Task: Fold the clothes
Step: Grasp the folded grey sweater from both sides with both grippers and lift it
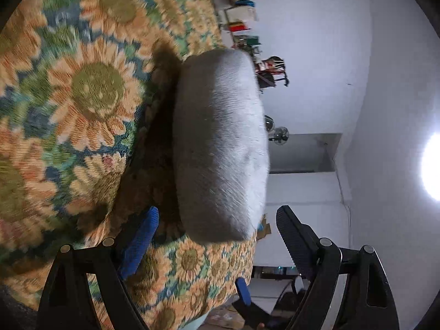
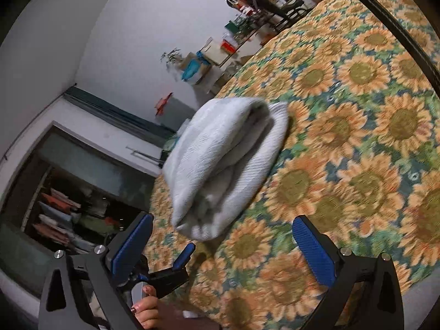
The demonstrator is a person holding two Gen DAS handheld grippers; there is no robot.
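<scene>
Off to the left of your right tongs, an open cupboard holds stacks of folded cloth on its shelves, in pinks, pale blues and whites. Above it, along the white wall, a rack carries boxes and small clutter too blurred to name.

The folded garment lies on the bed just ahead of both tongs, close to the bed's edge. It is a pale grey-white knit with fine ribbing, doubled over into a thick rounded bundle with soft layered edges. From your left tongs the same bundle looks like a smooth oval hump casting a dark shadow on the cover beside it.

The bed cover is a woven fabric printed with orange sunflowers on green and blue, lying flat and filling the view right of your right tongs.

Both tongs are spread wide and grip nothing. Their fingers carry blue textured pads on black frames. Your hand shows at the lower edge of the right view, on the left tongs' handle.
</scene>
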